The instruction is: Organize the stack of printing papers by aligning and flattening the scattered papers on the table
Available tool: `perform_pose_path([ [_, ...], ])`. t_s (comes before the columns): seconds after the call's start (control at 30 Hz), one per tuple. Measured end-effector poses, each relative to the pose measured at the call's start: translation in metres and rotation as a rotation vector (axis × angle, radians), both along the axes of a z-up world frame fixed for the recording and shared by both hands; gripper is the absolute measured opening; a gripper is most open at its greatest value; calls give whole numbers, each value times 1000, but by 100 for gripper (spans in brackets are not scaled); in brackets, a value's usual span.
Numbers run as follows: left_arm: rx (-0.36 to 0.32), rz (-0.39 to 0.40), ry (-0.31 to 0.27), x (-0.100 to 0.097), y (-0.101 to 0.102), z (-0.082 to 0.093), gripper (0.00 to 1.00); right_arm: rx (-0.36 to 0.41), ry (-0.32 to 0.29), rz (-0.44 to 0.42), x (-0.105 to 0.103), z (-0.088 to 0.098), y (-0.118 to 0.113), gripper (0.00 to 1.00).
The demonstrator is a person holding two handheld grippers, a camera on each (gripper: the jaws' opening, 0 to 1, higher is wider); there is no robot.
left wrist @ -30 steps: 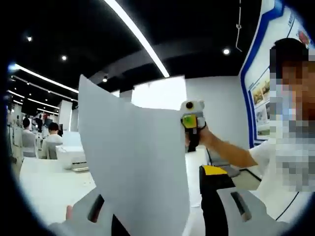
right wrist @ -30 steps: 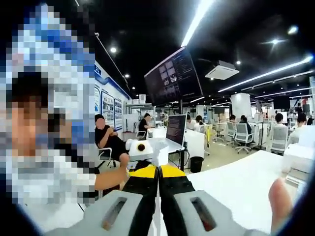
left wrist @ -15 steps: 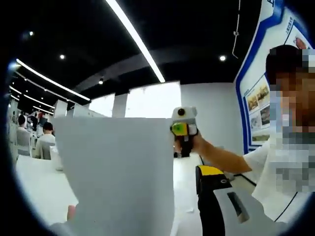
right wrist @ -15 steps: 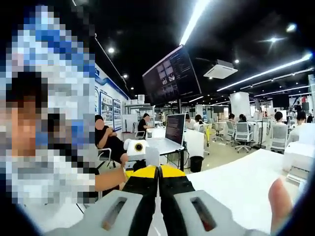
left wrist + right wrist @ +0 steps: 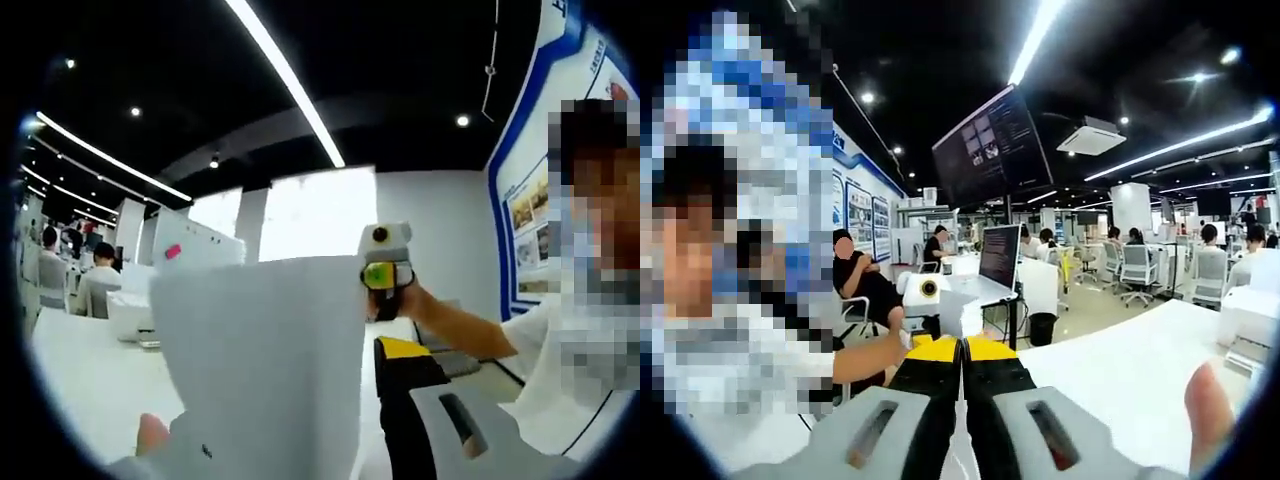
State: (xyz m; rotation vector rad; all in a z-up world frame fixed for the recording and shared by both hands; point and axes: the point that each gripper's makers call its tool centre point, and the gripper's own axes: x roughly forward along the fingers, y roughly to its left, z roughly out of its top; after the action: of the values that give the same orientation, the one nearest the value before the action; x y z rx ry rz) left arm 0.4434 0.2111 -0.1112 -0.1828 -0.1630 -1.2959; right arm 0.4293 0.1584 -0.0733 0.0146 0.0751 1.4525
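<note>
Both grippers, left and right, clamped on upright paper sheets: light, limp, crease-prone; best pinched at opposite edges.

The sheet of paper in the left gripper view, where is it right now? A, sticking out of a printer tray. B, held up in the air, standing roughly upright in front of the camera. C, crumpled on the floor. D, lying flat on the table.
B: the sheet of paper stands raised before the camera, with the right hand-held gripper at its upper right corner and the white table behind it.
</note>
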Motion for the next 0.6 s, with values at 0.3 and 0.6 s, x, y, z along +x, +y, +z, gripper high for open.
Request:
perform_pose_path([
  [0.3, -26, -9, 41, 2, 4, 4, 12, 1, 0, 1, 0, 0, -3, 0],
  [0.6, -10, -21, 40, 1, 2, 2, 6, -9, 0, 3, -1, -3, -2, 0],
])
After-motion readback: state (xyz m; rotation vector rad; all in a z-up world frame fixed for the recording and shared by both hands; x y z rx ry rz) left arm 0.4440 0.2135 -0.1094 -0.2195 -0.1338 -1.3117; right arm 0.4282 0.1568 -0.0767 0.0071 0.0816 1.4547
